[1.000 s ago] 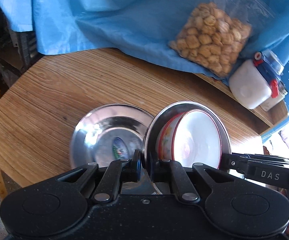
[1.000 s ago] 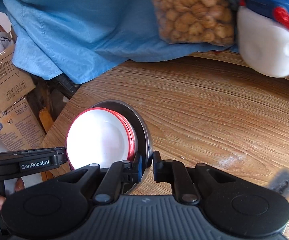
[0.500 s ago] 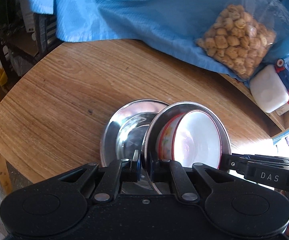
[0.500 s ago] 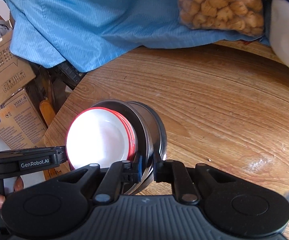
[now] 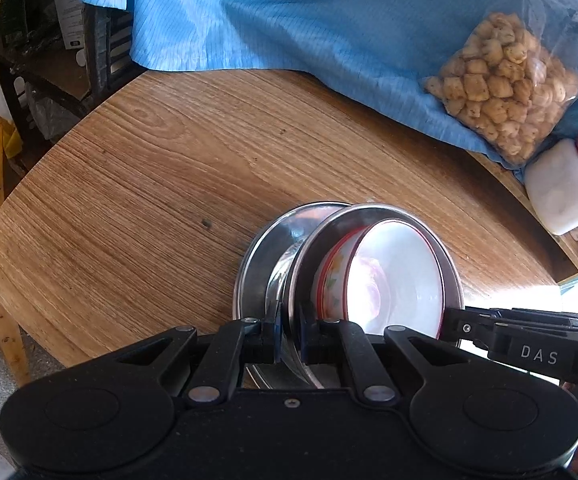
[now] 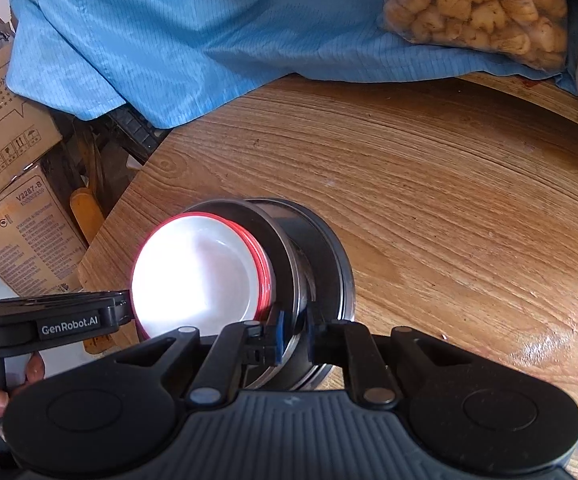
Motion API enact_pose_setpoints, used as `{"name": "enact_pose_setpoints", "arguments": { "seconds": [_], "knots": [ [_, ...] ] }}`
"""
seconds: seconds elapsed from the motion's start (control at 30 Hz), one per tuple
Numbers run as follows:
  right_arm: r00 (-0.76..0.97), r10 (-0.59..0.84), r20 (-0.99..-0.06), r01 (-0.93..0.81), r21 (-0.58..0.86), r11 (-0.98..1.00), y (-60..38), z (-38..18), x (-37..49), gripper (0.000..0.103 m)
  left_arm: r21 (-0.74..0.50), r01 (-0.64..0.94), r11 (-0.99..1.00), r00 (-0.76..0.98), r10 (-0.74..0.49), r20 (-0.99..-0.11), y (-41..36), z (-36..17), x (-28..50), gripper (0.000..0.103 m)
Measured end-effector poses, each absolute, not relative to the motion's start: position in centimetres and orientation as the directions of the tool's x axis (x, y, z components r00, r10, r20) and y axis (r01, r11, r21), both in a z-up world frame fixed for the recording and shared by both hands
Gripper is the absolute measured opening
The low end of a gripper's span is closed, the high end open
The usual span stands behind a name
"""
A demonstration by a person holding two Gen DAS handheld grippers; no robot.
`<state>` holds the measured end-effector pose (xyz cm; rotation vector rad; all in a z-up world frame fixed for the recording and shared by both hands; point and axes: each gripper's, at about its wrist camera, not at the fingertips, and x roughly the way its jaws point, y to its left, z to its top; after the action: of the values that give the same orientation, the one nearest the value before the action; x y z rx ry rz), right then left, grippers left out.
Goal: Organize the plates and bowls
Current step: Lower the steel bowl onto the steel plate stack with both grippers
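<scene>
Both grippers, left [image 5: 289, 336] and right [image 6: 295, 334], have carried the steel plate [image 5: 369, 216] and white bowl [image 5: 397, 280] leftward over the second plate [image 5: 257, 248], pinching opposite rims; target lies directly beneath.

left gripper [image 5: 289, 338]: jaws clamped | right gripper [image 6: 293, 336]: jaws clamped

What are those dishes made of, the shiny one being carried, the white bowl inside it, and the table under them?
The carried steel plate looks like polished stainless steel: mirror-bright rim with sharp reflections. The white bowl inside it looks like glazed ceramic or melamine: glossy white, red rim line, printed pattern outside; which one I cannot tell. The table shows wood grain, though it could be veneer or laminate.
</scene>
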<state>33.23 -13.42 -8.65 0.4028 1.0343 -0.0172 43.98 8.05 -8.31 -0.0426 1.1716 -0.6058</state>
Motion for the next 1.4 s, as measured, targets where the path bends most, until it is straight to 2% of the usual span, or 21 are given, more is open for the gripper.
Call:
{"name": "enact_pose_setpoints", "arguments": {
  "seconds": [1.03,1.27,1.33,1.4],
  "knots": [
    [0.494,0.136,-0.859,0.242,0.286,0.927,-12.9,-9.2,33.8,0.015,-0.323,0.443,0.836,0.248,-0.461,-0.852,7.7,-8.7,44.7,0.007],
    [0.51,0.106,-0.854,0.242,0.26,0.935,-12.6,-9.1,33.5,0.015,-0.282,0.459,0.842,0.286,-0.441,-0.851,7.7,-8.2,44.5,0.017],
    [0.513,0.094,-0.854,0.247,0.251,0.936,-12.5,-9.1,33.4,0.02,-0.271,0.458,0.847,0.292,-0.431,-0.854,7.8,-8.2,44.5,0.022],
    [0.518,0.087,-0.851,0.254,0.25,0.934,-12.6,-9.0,33.3,0.02,-0.263,0.457,0.85,0.302,-0.427,-0.853,7.9,-8.0,44.4,0.027]
  ]
}}
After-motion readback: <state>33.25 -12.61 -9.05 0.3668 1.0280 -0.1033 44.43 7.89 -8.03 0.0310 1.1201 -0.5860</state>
